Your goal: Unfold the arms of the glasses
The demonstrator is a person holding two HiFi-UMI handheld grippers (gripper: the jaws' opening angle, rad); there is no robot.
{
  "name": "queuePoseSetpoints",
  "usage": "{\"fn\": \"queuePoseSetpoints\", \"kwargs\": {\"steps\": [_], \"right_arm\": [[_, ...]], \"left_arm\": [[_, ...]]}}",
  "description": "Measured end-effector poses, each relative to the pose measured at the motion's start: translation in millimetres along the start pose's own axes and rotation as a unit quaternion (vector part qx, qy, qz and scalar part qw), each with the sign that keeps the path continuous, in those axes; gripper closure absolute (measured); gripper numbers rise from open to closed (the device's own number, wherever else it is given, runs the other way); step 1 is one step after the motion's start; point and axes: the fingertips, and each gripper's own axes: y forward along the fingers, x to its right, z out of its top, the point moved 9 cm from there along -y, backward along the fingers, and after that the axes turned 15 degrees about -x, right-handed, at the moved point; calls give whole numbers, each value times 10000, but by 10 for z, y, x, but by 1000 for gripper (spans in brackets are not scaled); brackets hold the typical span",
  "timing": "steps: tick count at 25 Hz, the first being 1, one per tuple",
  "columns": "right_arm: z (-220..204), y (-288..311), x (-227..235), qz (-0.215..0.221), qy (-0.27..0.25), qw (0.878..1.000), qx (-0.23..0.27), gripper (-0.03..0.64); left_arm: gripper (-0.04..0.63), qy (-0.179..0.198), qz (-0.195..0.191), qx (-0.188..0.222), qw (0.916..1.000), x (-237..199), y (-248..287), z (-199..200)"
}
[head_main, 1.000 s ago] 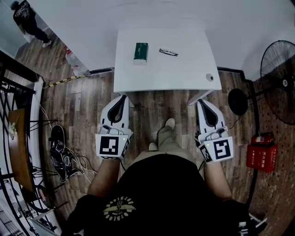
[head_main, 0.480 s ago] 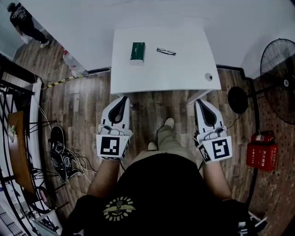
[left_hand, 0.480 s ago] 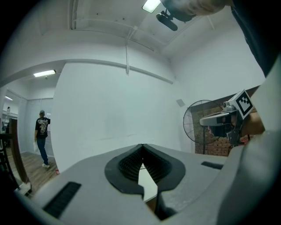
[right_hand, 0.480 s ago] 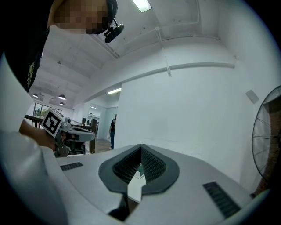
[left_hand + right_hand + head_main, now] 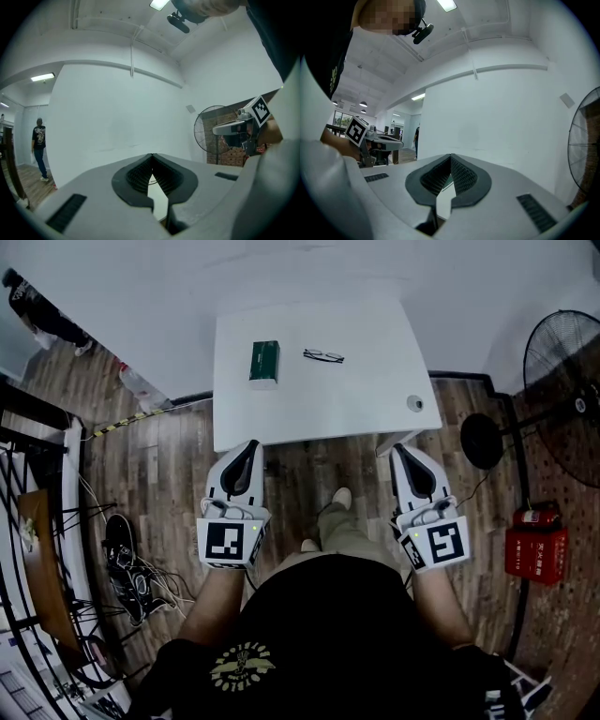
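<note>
Glasses [image 5: 323,356] too small for the arms' fold; fan [image 5: 561,381] half off-frame.

You've got a white table [image 5: 375,381]; the box [image 5: 264,362] is dark green, the glasses [image 5: 323,356] black-rimmed, the floor [image 5: 319,463] brown wood-grain.

Folded glasses [image 5: 323,356] flat on table [image 5: 375,390]

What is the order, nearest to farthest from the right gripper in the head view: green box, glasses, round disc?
From the right gripper:
1. round disc, near right corner of the table
2. glasses, farther back, centre
3. green box, left of glasses
</note>
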Motion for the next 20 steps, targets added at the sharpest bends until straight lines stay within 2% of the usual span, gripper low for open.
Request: {"fn": "queuePoseSetpoints", "kwargs": {"steps": [11, 20], "right_arm": [[-53, 598, 500, 91, 221, 9996, -156, 615], [-53, 1140, 969, 244, 307, 9986, -346, 615]], "left_arm": [[588, 154, -78, -278, 9995, -128, 728, 176], [588, 120, -41, -480, 9988, -252, 1373, 285]]}}
